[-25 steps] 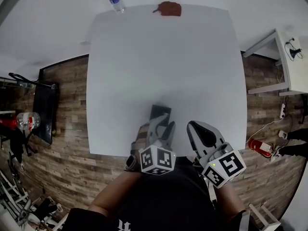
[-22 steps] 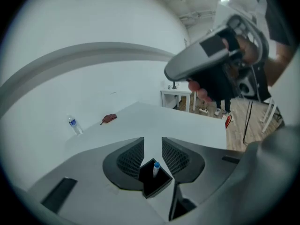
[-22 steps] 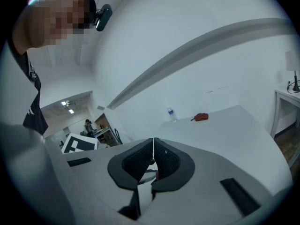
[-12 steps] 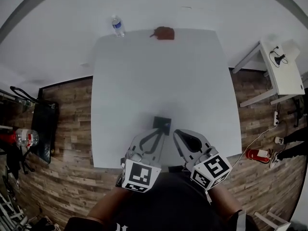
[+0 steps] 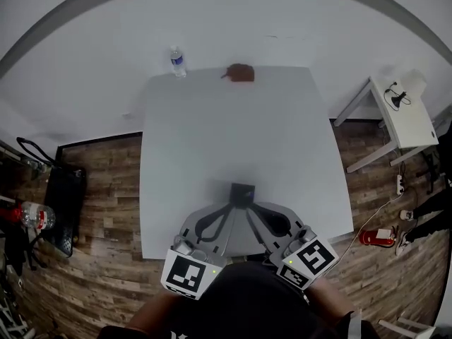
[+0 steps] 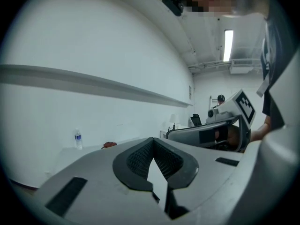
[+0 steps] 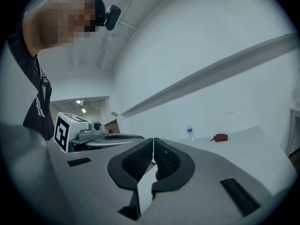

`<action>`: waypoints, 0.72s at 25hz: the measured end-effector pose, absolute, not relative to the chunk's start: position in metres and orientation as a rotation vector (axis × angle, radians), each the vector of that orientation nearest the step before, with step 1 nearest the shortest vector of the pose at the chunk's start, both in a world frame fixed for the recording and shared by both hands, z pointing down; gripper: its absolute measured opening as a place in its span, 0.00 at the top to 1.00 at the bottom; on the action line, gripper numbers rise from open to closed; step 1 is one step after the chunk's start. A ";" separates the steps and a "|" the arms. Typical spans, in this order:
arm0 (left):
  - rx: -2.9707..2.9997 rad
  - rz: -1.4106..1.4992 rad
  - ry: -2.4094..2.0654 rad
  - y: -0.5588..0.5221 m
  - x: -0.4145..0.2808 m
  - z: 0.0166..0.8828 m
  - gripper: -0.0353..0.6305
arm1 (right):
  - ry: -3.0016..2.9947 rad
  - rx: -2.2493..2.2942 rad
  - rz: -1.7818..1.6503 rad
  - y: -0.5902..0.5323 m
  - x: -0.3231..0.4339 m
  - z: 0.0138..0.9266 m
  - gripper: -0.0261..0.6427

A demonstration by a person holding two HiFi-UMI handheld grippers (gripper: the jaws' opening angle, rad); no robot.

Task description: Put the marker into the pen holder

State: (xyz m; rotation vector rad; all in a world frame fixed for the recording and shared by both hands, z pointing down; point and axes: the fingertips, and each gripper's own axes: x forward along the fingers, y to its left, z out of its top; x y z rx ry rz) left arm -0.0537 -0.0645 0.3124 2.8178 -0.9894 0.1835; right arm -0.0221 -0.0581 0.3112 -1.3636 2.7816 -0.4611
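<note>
Black holder (image 5: 242, 193) is sitting on the surface (image 5: 212, 119) just ahead, between both tips; left tongs (image 6: 153, 146), just closing, and right tongs (image 7: 153, 146) are pressing together empty; marker is unseen, probably inside

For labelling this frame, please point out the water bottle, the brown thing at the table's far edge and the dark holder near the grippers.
water bottle (image 5: 178, 63), head view, middle of its body
brown thing (image 5: 241, 73), head view, its middle
dark holder (image 5: 242, 192), head view, its top
</note>
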 end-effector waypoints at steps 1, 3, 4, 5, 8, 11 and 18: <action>2.819 0.166 -0.983 -0.063 -0.054 0.309 0.94 | 2.777 -1.370 -0.451 -0.057 -0.022 0.309 0.94; 2.821 0.142 -0.967 -0.061 -0.054 0.305 0.94 | 2.776 -1.389 -0.429 -0.055 -0.022 0.307 0.94; 2.823 0.136 -0.960 -0.059 -0.055 0.304 0.94 | 2.778 -1.400 -0.418 -0.053 -0.022 0.307 0.94; 2.824 0.131 -0.956 -0.058 -0.055 0.303 0.94 | 2.780 -1.410 -0.407 -0.052 -0.022 0.306 0.94; 2.821 0.120 -0.952 -0.056 -0.058 0.301 0.94 | 2.775 -1.434 -0.390 -0.050 -0.023 0.303 0.94; 2.814 0.121 -0.951 -0.055 -0.059 0.303 0.94 | 2.772 -1.452 -0.385 -0.047 -0.021 0.304 0.94; 2.809 0.122 -0.950 -0.054 -0.058 0.304 0.94 | 2.773 -1.471 -0.380 -0.045 -0.021 0.303 0.94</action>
